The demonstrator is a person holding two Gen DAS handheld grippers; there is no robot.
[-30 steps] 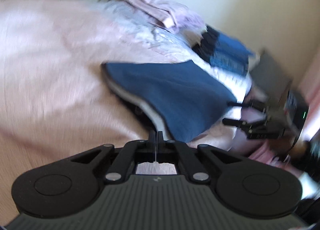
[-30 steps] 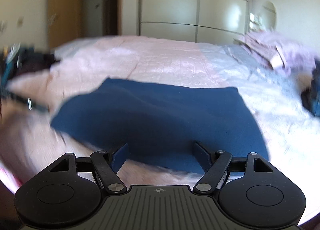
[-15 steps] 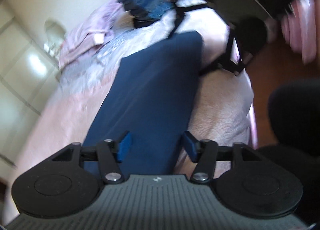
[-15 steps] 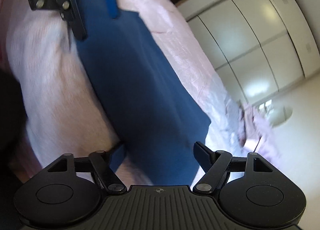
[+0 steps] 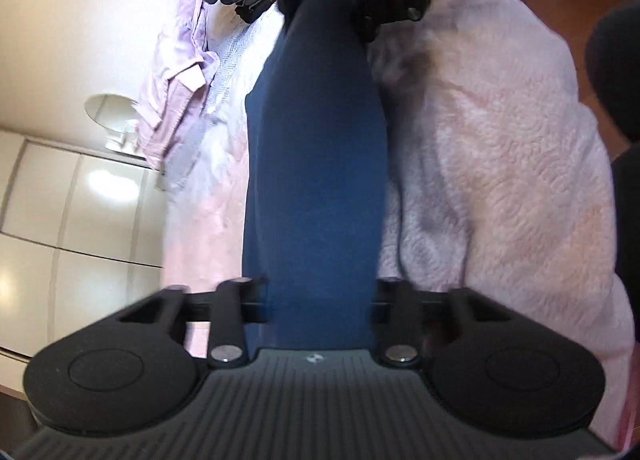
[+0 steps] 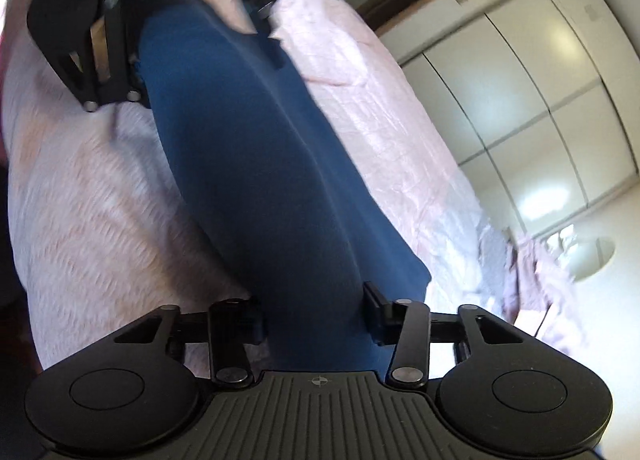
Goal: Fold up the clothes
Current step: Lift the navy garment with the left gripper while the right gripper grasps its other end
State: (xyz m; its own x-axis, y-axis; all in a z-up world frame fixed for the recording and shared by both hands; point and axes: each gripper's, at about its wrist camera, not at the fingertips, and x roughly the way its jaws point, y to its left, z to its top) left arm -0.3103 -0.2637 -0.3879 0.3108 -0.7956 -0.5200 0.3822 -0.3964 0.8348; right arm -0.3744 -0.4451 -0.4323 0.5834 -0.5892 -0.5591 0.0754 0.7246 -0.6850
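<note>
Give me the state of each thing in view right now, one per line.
Blue cloth: folded into a long strip, flat on the bed.
Left gripper: closing, one end of the cloth between its jaws.
Right gripper: closing, the other end between its jaws.
Pink clothes: heaped, unfolded.
Wardrobe: doors shut.

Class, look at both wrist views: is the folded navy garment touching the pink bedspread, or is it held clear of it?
Touching. In the right wrist view the navy garment lies flat along the pink bedspread, with no gap or shadow beneath its edges.
</note>
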